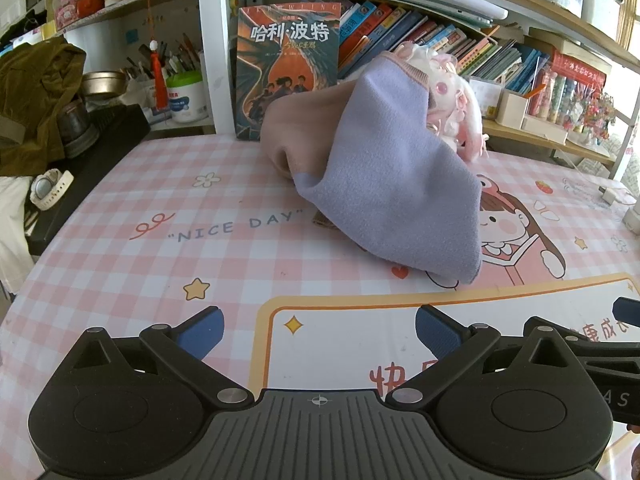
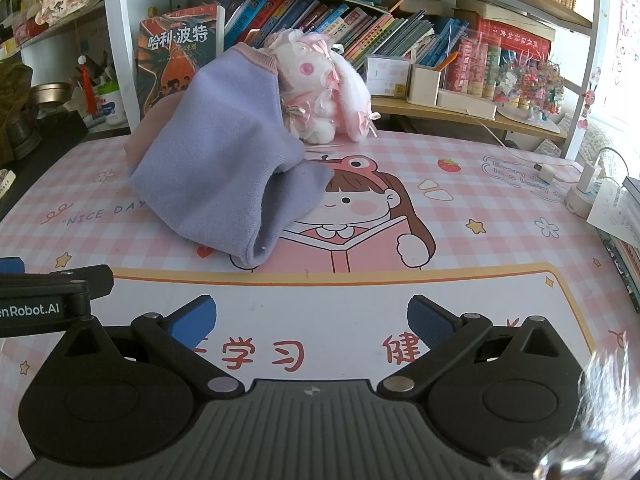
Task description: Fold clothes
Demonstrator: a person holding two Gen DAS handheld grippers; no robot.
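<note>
We hold both grippers low over the tabletop [image 2: 500, 216], its smooth mat printed in pink-and-white check with a cartoon girl reading. The left gripper [image 1: 319, 330] and the right gripper [image 2: 311, 320] each show blue-padded fingers [image 2: 192, 320] spread wide apart, gripping nothing. Ahead of us, at about 12 o'clock in the left view and 11 o'clock in the right, lies the sweater [image 1: 400, 168], a soft fine-knit garment in lavender with a dusty-pink part behind. It sits in a rumpled heap, its long axis running from the pink ribbed edge propped high at the rear down to a folded lavender corner nearest us. That raised end leans against a fluffy white-and-pink plush rabbit [image 2: 320, 80] and an upright book [image 1: 286, 68], below the crowded bookshelf [image 2: 400, 36].
</note>
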